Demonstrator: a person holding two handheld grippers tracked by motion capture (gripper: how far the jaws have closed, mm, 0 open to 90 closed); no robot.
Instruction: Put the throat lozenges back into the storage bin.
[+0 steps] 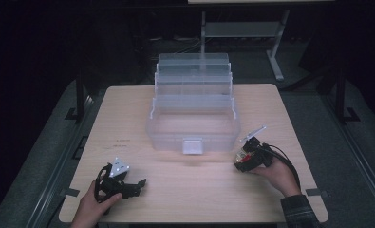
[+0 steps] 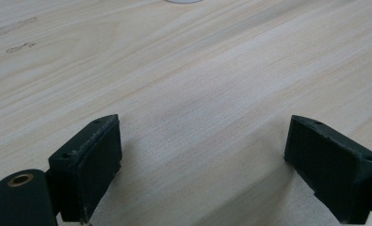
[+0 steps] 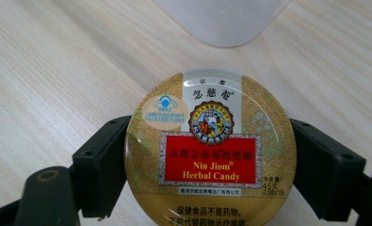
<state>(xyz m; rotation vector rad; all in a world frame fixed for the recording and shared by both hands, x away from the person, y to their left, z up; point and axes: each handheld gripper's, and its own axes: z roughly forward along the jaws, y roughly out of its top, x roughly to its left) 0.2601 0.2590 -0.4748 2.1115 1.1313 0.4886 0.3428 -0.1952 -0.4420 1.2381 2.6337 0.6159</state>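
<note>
Room: dark around a pale wooden table [image 1: 128, 118], with a clear tiered storage box [image 1: 193, 114] open at its middle.
Right gripper [image 3: 207, 160]: jaws closed on the rim of a round candy tin [image 3: 211, 150], held low near the box's right front corner.
Left gripper [image 2: 202, 155]: jaws spread wide, empty, resting at the near left.
Risk, slip: the tin's smooth curved edge could slide out of the flat pads if tilted.
Risk, knock: lifting over the box wall may clip the rim and shift the box.
</note>
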